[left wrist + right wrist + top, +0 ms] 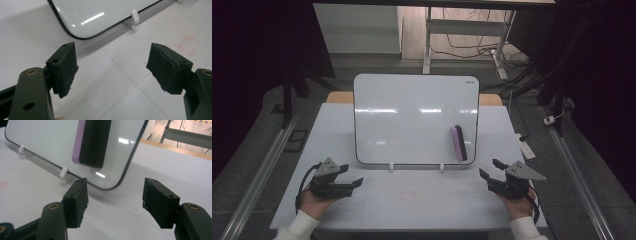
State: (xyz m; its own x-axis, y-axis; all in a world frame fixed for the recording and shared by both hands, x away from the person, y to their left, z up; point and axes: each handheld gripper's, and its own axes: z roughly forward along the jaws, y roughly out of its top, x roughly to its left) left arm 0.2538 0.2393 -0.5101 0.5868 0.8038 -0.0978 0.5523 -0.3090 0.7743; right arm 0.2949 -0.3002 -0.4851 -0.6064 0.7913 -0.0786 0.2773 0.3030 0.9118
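A white board point(412, 117) with a dark rim leans upright on two small white clips at the middle of the table. A pink and black eraser point(458, 143) clings to its lower right face; the right gripper view has the eraser point(91, 142) close ahead. My left gripper point(351, 176) is held low before the board's lower left corner point(75, 35), jaws apart with nothing between them point(111, 71). My right gripper point(491, 169) hovers before the board's lower right corner point(117, 182), open and empty too point(115, 203).
The white table top point(412, 200) spreads in front of the board, with a faint red square mark point(187, 45) on it. A white power strip point(527, 148) lies off the table's right edge. A desk frame point(462, 30) with cables stands behind.
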